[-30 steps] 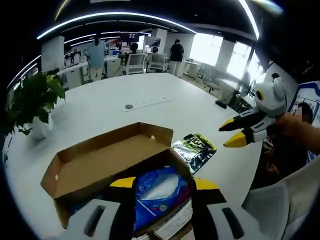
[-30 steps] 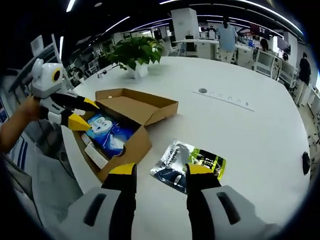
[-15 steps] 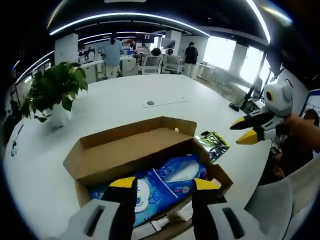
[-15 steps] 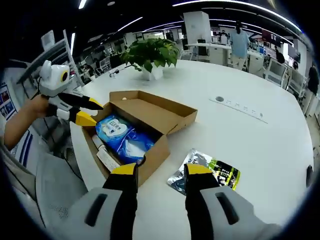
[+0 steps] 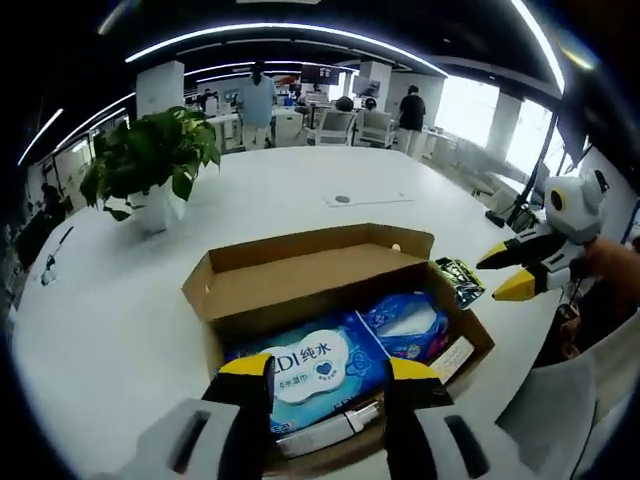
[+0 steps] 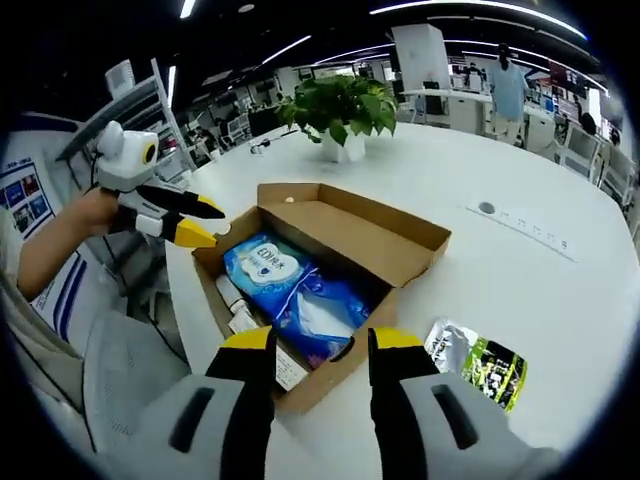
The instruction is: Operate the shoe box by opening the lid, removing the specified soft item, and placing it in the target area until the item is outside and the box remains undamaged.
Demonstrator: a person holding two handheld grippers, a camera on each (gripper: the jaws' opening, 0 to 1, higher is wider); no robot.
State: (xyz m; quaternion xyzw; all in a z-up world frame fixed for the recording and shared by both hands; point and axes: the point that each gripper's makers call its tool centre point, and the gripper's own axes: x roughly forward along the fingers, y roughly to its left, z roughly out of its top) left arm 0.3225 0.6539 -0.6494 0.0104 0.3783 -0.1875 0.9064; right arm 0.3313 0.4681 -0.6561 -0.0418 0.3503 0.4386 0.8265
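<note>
I'm holding both claws, left claw [image 5: 325, 368] and right claw [image 6: 309, 341], open and empty over the opened shoe box [image 5: 300, 290]; the blue wipes pack [image 5: 310, 362], probably the soft item, lies just ahead, so I'm aiming to pinch its middle without touching the cardboard walls.

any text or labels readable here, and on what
"DI 纯水" reads on the blue wipes pack inside the open shoe box; its first letter is cut off.
Smaller print on that pack: too small to read.
Print on the silver and green pouch on the white table: blurred.
White paper strip in the box: unreadable.
</note>
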